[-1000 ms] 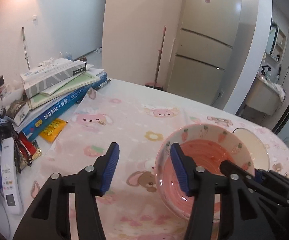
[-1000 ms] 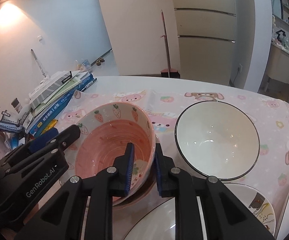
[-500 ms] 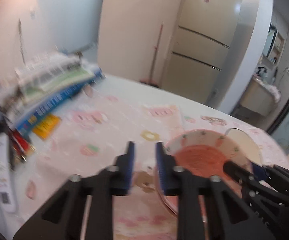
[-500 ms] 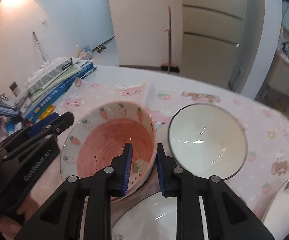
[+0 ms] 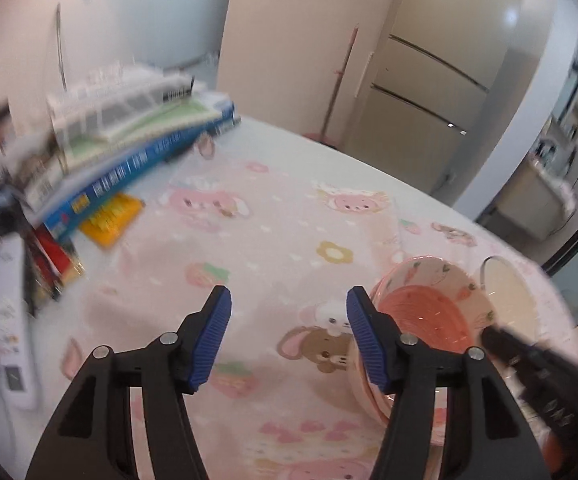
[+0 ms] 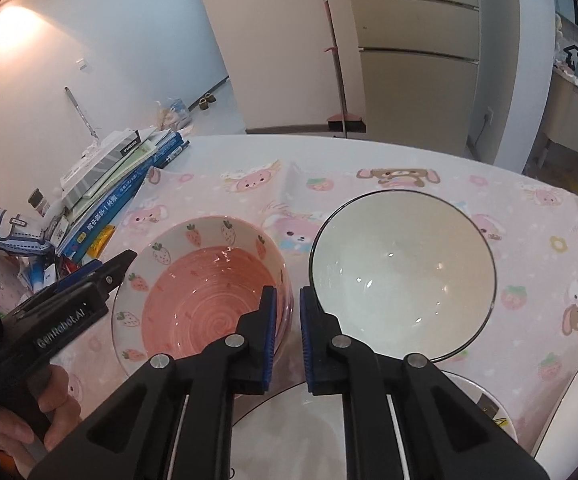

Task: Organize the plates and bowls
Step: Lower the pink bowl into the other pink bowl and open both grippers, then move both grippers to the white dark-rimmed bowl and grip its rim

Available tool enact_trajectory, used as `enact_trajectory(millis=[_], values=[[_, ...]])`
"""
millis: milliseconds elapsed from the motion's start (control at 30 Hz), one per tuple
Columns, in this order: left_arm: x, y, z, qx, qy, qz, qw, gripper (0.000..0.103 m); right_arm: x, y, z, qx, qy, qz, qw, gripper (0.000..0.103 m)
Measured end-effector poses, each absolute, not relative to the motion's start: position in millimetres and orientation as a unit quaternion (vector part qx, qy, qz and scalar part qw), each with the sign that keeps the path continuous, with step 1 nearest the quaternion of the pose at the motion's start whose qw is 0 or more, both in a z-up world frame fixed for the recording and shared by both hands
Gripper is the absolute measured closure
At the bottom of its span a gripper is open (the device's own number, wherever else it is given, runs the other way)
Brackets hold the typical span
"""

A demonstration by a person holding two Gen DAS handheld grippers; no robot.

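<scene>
Now right claw [image 6: 288, 330] astride pink bowl [image 6: 205, 292] rim

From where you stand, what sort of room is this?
Most likely a home dining area beside a kitchen: a table under a cartoon tablecloth holding a strawberry bowl and white bowl, with a tall refrigerator behind.

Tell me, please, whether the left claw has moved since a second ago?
Yes. The left claw has reopened after closing and swung left, away from the pink bowl: one finger earlier sat inside its rim, and now both are outside.
</scene>
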State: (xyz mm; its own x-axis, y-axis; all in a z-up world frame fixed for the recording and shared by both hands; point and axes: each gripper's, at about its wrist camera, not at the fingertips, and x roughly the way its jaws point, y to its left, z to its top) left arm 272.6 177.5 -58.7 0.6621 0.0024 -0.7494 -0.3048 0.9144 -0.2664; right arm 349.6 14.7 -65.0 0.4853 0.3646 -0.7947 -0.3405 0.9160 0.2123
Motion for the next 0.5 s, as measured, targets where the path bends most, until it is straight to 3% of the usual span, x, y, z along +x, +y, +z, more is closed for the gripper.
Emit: enact_trajectory(millis=[200, 300, 400, 500], values=[[255, 171, -31, -0.187, 0.371, 0.059, 0.908, 0.044, 340, -3, -31, 0.03, 0.411, 0.195, 0.89, 0.092], [243, 156, 1, -0.166, 0.335, 0.04, 0.927, 0.036, 332, -31, 2, 0.051, 0.378, 0.19, 0.905, 0.088], [234, 136, 29, -0.15, 0.304, 0.01, 0.941, 0.035, 329, -60, 28, 0.063, 0.352, 0.17, 0.918, 0.074], [240, 110, 46, -0.117, 0.302, -0.004, 0.946, 0.034, 334, -86, 40, 0.083, 0.341, 0.148, 0.925, 0.053]])
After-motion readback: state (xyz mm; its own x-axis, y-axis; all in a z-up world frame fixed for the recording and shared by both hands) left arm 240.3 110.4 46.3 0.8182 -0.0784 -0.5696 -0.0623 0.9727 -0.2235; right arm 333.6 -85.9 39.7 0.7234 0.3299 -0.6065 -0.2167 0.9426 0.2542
